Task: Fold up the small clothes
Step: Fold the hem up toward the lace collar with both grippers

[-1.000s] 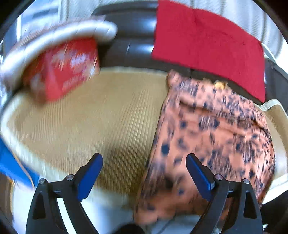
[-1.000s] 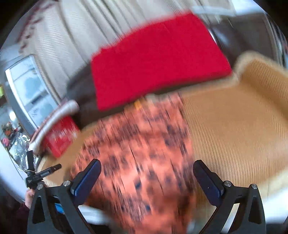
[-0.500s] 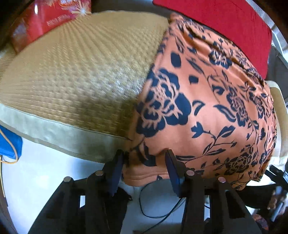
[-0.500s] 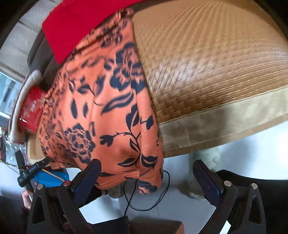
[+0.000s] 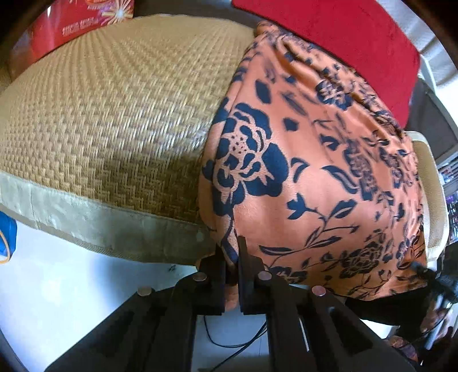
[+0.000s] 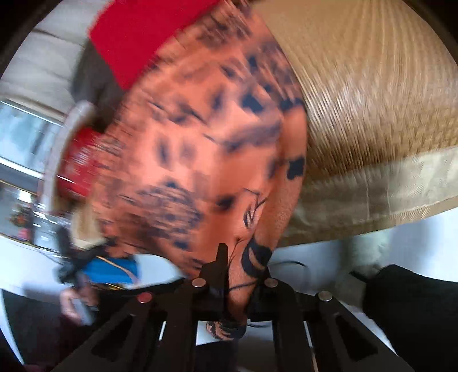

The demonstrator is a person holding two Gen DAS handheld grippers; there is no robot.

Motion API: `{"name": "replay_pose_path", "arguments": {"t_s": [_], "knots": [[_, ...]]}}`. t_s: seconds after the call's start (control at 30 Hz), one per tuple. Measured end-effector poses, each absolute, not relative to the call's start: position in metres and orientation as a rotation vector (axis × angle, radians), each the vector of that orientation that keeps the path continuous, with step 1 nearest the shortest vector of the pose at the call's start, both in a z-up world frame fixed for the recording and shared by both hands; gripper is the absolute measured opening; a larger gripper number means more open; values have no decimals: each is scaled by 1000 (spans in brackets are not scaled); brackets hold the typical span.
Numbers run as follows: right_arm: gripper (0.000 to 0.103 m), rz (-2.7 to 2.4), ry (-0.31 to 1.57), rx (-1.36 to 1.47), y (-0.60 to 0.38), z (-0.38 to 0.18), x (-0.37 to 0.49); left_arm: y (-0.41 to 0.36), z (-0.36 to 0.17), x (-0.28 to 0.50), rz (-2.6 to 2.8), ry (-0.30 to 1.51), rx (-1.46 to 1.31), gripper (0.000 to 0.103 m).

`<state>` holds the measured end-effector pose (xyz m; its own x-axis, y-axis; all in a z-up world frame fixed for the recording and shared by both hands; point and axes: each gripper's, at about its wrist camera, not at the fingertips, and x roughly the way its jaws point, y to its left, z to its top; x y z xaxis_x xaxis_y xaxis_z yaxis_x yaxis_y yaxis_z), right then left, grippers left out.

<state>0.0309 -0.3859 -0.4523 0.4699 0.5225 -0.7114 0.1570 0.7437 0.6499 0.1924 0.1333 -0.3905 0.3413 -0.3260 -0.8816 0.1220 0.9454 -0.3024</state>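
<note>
An orange garment point(image 5: 320, 171) with a dark blue flower print lies on a woven straw seat cushion point(image 5: 114, 114), its near edge hanging over the front. My left gripper point(image 5: 233, 257) is shut on the garment's near left corner. In the right wrist view, which is blurred, the same garment point(image 6: 206, 148) fills the middle, and my right gripper point(image 6: 237, 271) is shut on its near right corner, with cloth bunched between the fingers.
A red cloth point(image 5: 343, 37) hangs over the dark sofa back behind the garment. A red box point(image 5: 71, 20) stands at the cushion's far left. A blue object point(image 5: 5, 237) and a black cable point(image 5: 237, 343) lie on the white floor below.
Both grippers came down to the cushion's front edge and closed on the garment's hanging corners: the left narrowed then shut, the right went from wide open to shut.
</note>
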Motion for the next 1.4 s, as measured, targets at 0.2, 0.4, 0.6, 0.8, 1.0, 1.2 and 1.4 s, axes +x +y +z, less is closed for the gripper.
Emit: {"name": "replay_pose_path", "arguments": {"t_s": [0.2,0.4,0.6,0.8,1.0,1.2,1.4], "knots": [[10,346,891,739,-396,-375,25,142,-334,175,-526,1034,-346,5],[10,345,694,756,-418,-304,49,146,-268,213,-616,935,-473,5],[10,256,566,786,-460,-265,126,126,-210,324,-574,871,-470,5],[10,93,522,977,-522,-295,243,98,-220,463,-457,906,-445,6],[14,-4,669,1318,-559,-401,329,84,-324,557,-344,1080,-611,8],[20,145,591,1530,-600,-428,339,133,-346,537,-389,968,-962,14],[95,101,468,1487,-617,-386,277,163,-314,451,-204,861,-887,61]]}}
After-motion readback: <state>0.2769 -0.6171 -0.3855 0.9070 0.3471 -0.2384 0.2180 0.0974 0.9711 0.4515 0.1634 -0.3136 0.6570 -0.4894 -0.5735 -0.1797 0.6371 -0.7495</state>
